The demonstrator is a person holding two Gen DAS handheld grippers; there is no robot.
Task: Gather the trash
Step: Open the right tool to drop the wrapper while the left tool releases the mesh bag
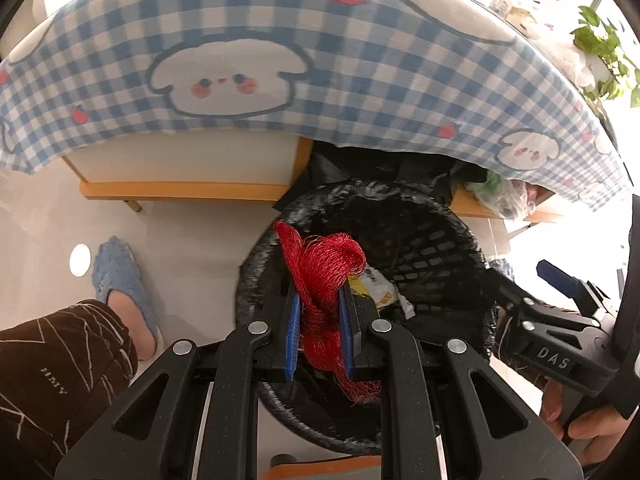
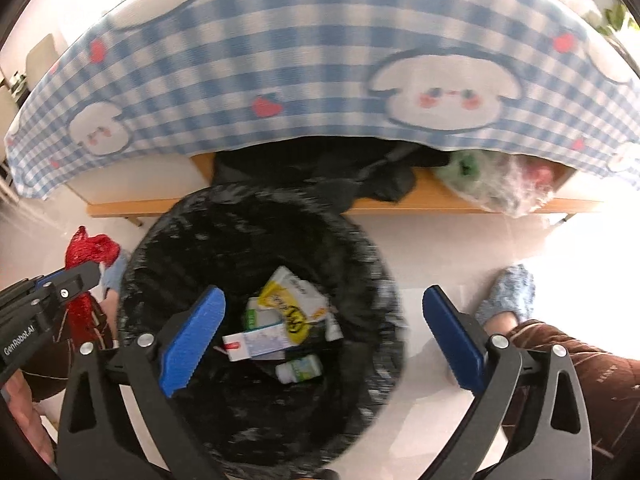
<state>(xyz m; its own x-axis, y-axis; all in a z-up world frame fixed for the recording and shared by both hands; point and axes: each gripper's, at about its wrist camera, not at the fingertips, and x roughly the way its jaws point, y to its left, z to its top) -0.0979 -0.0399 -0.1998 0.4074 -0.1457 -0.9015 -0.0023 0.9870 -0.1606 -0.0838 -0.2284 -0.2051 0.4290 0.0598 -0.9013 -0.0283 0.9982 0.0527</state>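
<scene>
Left claw (image 1: 320,332) pinches red mesh bag (image 1: 326,280) above bin (image 1: 440,240) near rim — snagged netting may cling on release, spill onto floor. Right claw (image 2: 324,336) spread, empty, over bin.

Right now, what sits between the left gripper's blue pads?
A bunched red mesh bag, clamped by the left gripper above the black-lined bin; the left wrist view shows it.

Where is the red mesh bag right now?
The red mesh bag is clamped in the left gripper, at the near-left rim of the black bin; it shows far left in the right wrist view.
</scene>
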